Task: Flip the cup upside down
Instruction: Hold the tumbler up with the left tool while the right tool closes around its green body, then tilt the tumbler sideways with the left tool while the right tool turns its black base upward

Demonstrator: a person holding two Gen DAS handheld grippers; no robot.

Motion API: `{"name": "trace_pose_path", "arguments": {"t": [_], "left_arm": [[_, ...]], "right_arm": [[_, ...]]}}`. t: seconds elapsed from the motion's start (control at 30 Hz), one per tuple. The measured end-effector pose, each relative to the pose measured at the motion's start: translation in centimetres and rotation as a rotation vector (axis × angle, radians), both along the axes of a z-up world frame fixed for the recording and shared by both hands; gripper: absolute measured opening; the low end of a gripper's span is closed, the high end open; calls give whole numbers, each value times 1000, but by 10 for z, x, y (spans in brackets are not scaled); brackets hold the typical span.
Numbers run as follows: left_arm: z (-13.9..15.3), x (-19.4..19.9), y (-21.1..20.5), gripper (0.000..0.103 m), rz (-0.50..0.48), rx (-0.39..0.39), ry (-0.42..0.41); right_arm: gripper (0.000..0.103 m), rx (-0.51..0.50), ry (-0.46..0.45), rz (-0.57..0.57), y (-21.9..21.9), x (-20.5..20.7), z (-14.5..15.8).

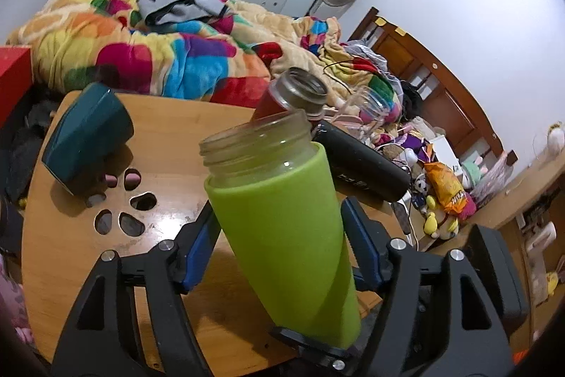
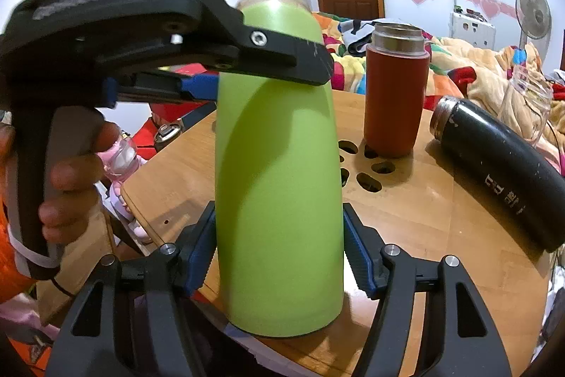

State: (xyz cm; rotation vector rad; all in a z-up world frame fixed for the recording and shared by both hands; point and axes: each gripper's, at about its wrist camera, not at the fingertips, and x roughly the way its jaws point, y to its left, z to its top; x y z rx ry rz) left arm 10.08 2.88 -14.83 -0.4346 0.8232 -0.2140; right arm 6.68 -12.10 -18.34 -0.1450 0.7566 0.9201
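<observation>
The cup is a tall glass bottle in a lime-green sleeve (image 1: 282, 228), mouth up and open. It stands near the front edge of the round wooden table (image 1: 169, 136). My left gripper (image 1: 279, 235) has its blue pads against both sides of the sleeve. In the right wrist view the same green cup (image 2: 279, 193) fills the centre, and my right gripper (image 2: 279, 246) has its blue pads against both of its sides low down. The left gripper (image 2: 247, 73) shows there higher up on the cup, held by a hand.
On the table stand a red flask (image 2: 395, 101) with an open steel mouth, a black flask (image 2: 505, 172) lying on its side, a clear glass (image 2: 526, 101), and a dark teal cup (image 1: 88, 136) tipped over. A bed with a colourful blanket (image 1: 141, 52) lies behind.
</observation>
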Motion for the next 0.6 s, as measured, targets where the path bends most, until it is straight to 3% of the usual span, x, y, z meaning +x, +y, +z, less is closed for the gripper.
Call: {"name": "trace_pose_path", "arguments": {"t": [0.6], "left_arm": [[-50, 15, 12, 83, 99, -54, 138]], "right_arm": [[62, -18, 26, -24, 3, 2, -9]]}}
